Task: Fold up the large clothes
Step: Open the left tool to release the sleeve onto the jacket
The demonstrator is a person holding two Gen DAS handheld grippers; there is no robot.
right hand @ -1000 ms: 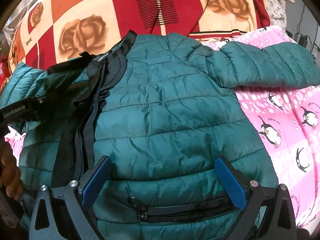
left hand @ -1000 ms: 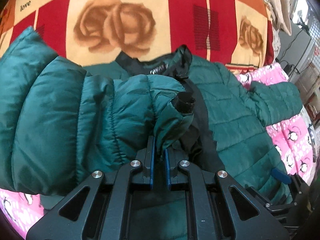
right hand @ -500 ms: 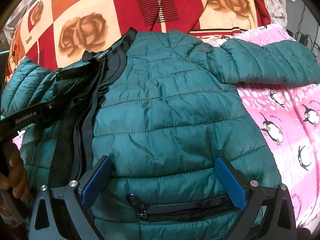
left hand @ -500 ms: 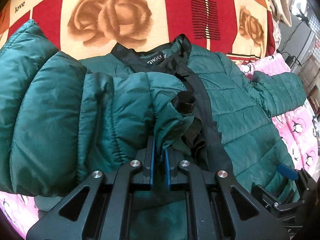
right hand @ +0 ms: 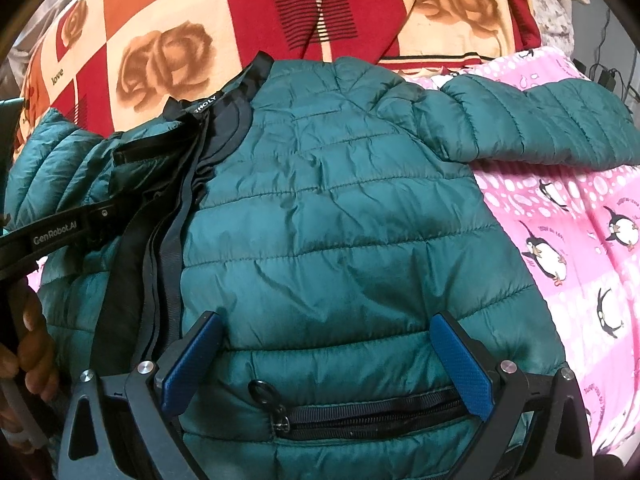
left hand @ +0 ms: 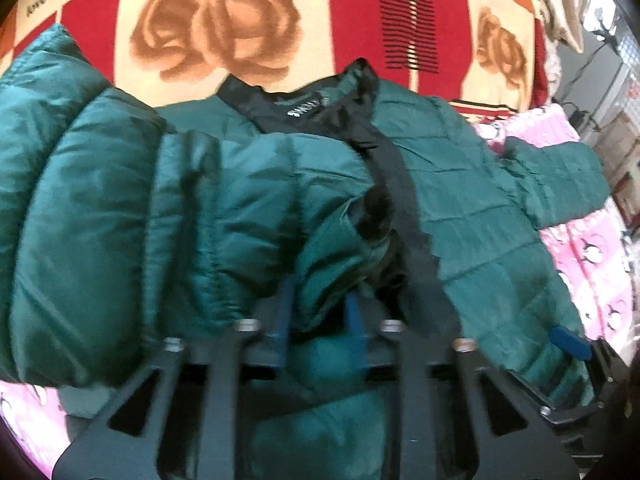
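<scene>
A dark green quilted jacket (right hand: 340,220) lies front up on the bed, collar toward the far side. Its left sleeve (left hand: 160,240) is folded across the chest, and the black cuff (left hand: 374,216) rests near the zipper band. My left gripper (left hand: 318,316) is at that sleeve's end; its jaws are opening, with loose green fabric still between them. My right gripper (right hand: 324,360) stands wide open over the lower front, just above the pocket zipper (right hand: 360,412), with nothing in it. The other sleeve (right hand: 540,124) stretches out to the right.
A red and cream rose-print blanket (left hand: 220,40) covers the far side of the bed. A pink penguin sheet (right hand: 580,260) lies under the jacket on the right. A hand (right hand: 32,344) grips the left tool's handle. Cables and clutter (left hand: 600,80) sit at the far right.
The left jaws, shut on the sleeve end before, have now parted, with the fabric loose between them. The sleeve lies a little further across the chest. The right gripper has stayed put.
</scene>
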